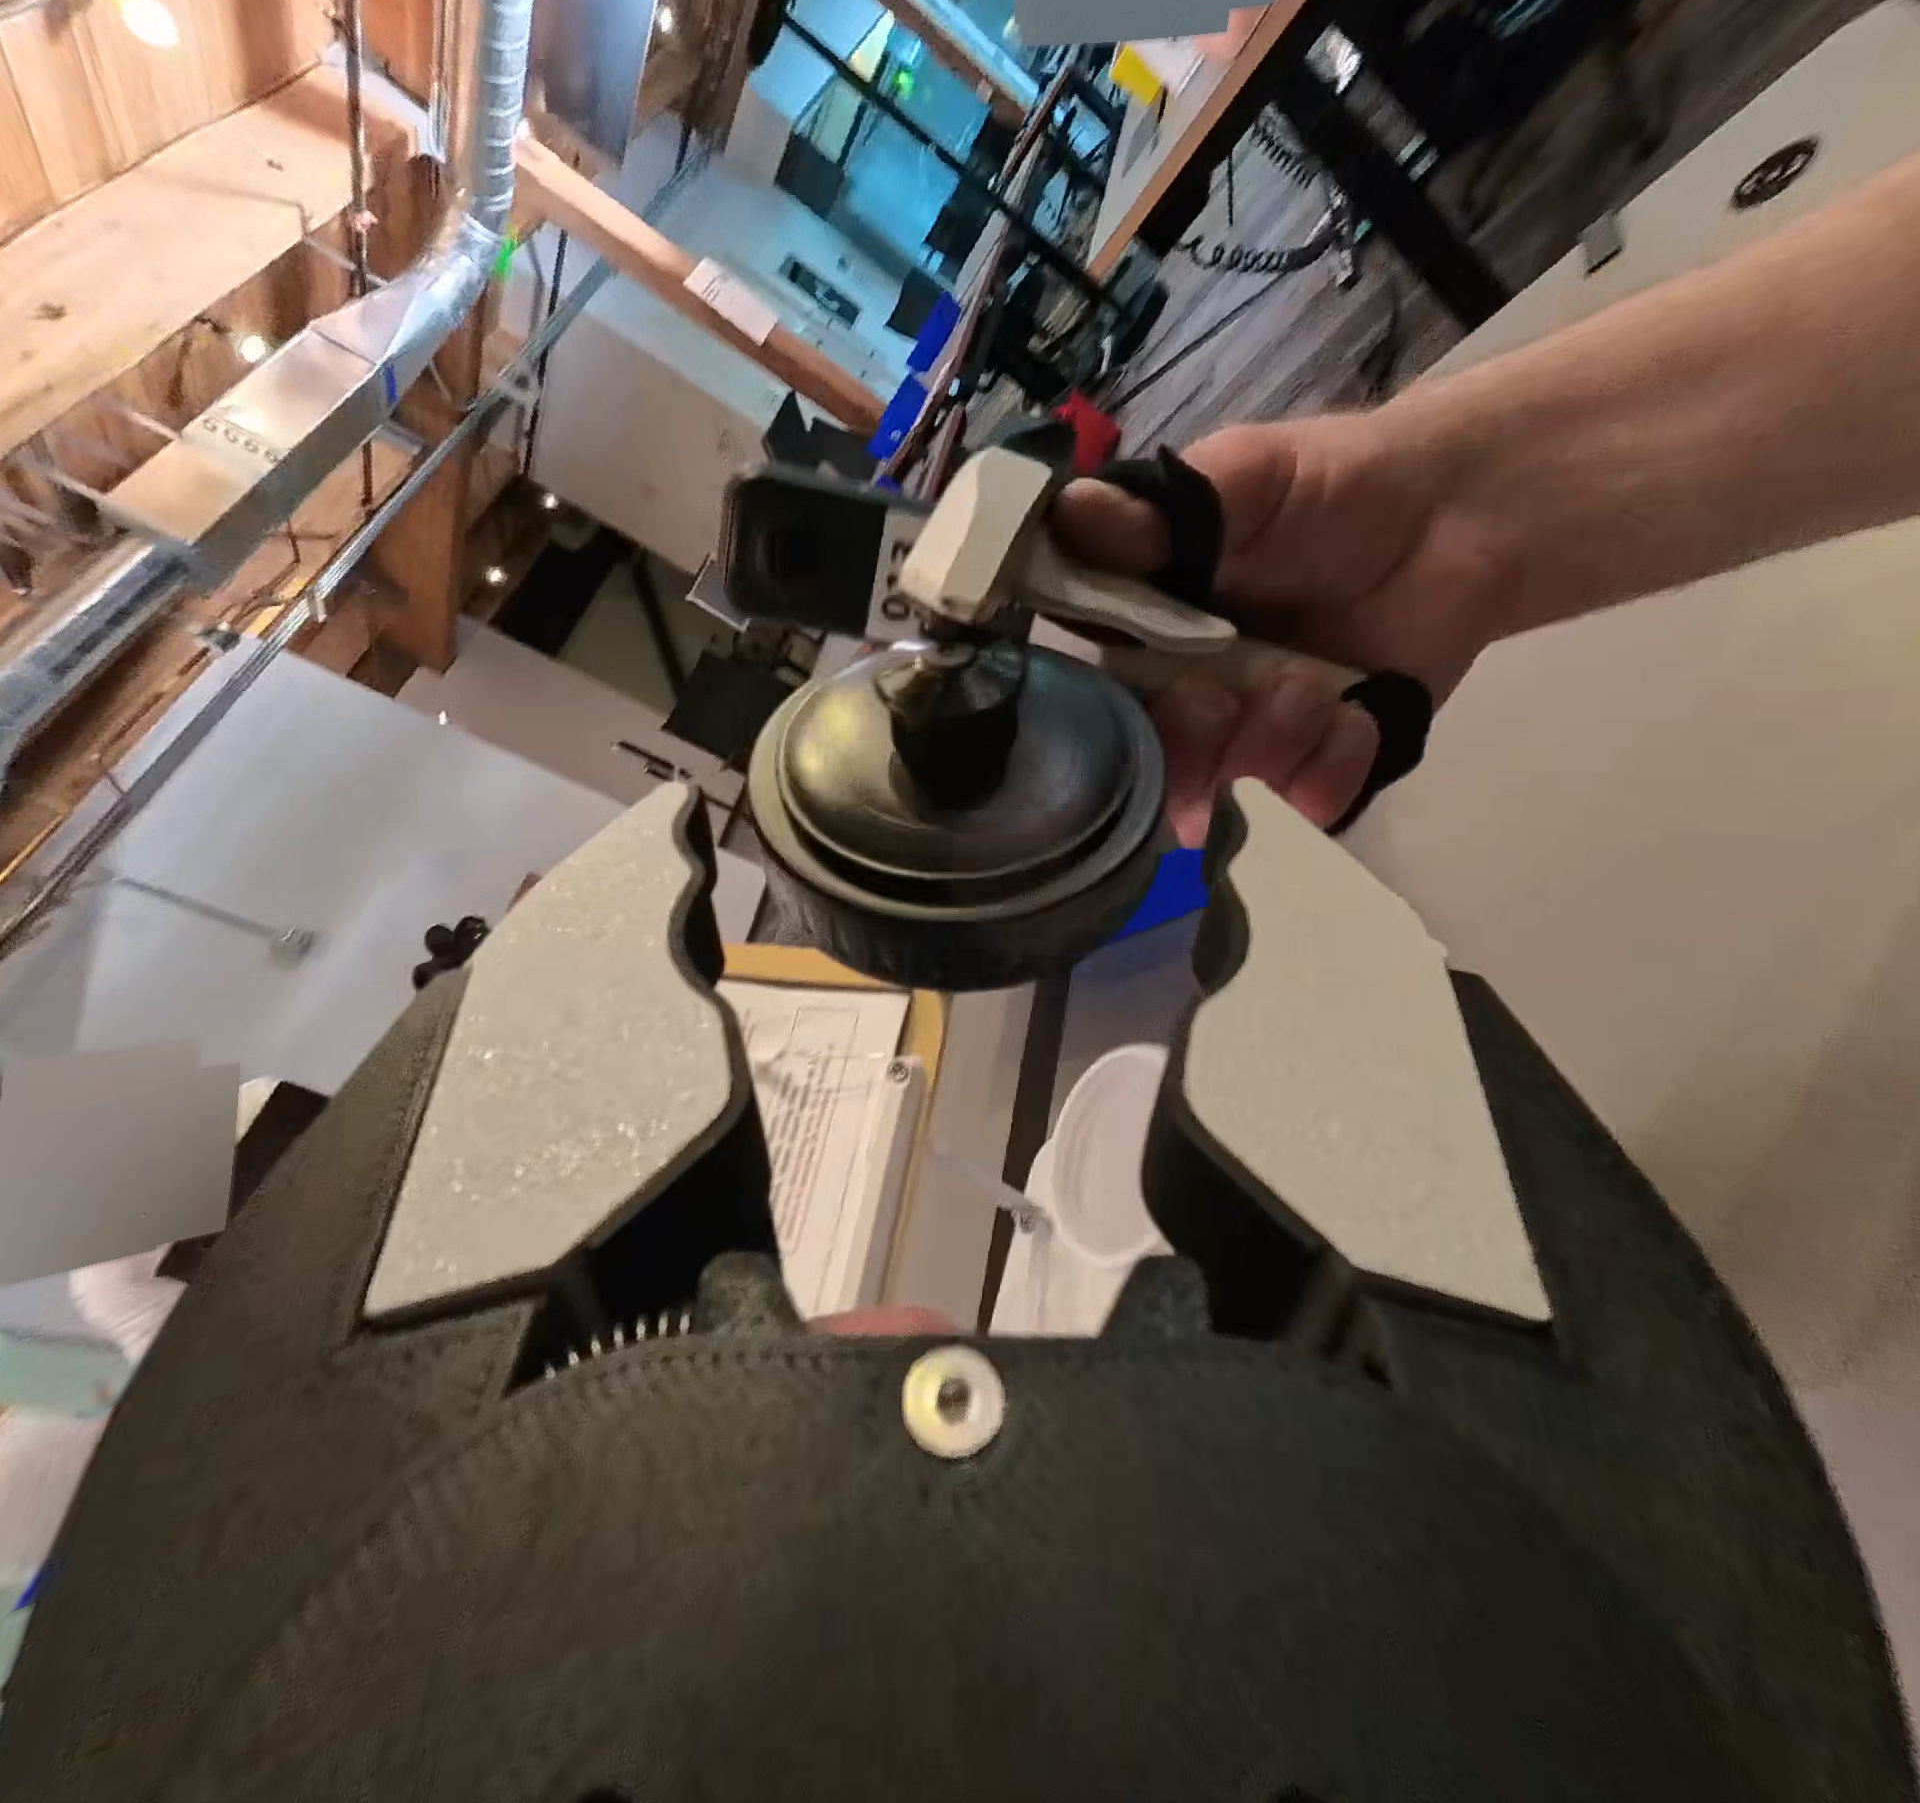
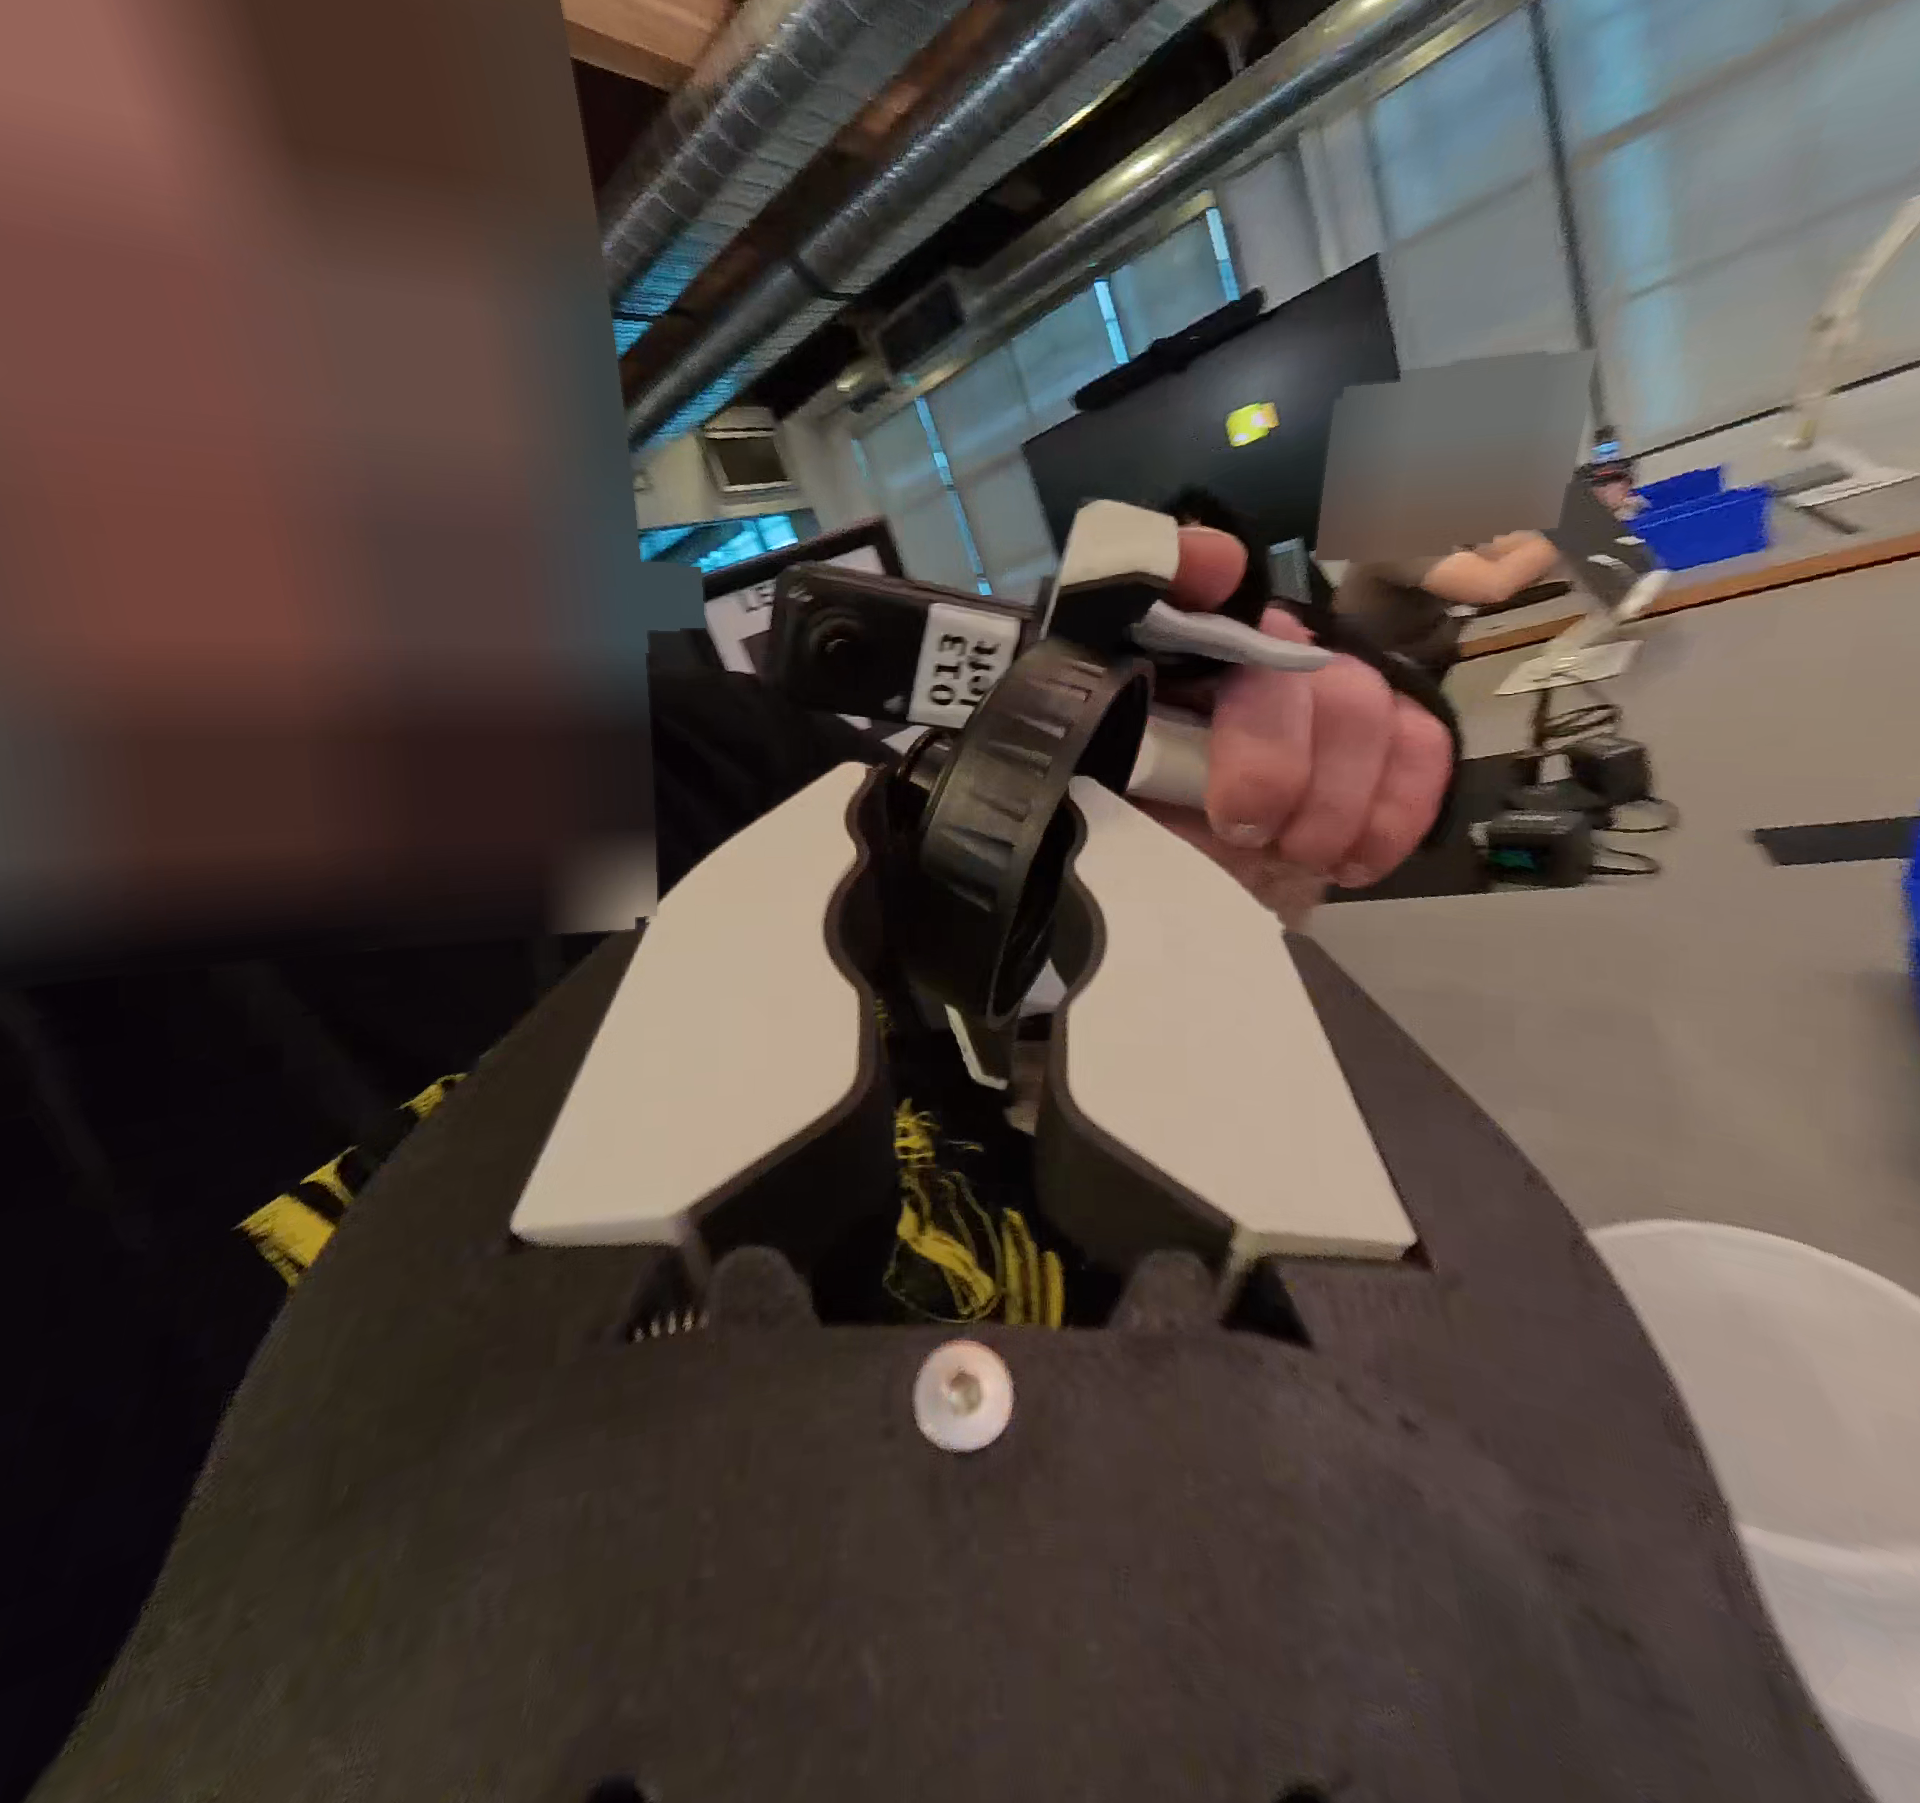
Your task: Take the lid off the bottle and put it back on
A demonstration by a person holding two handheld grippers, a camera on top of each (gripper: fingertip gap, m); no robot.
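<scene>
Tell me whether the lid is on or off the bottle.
Off. The right gripper holds the black lid in mid-air, its hollow underside showing.

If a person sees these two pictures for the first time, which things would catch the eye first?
Probably the black lid, off the bottle and clamped between the fingers of the right gripper mid-frame. In the left wrist view the same lid hangs just ahead of the open left gripper, with a bare hand behind it.

ceiling: wooden boards [image 1: 156,195] with silver ducts [image 2: 831,91] running along them
windows: large frosted panes [image 2: 1662,195] (pale blue daylight)
furniture: grey tabletop [image 2: 1610,1026], dark screen [image 2: 1226,423], wood-edged counter [image 2: 1714,579]
bins: blue [image 2: 1704,517]
</scene>
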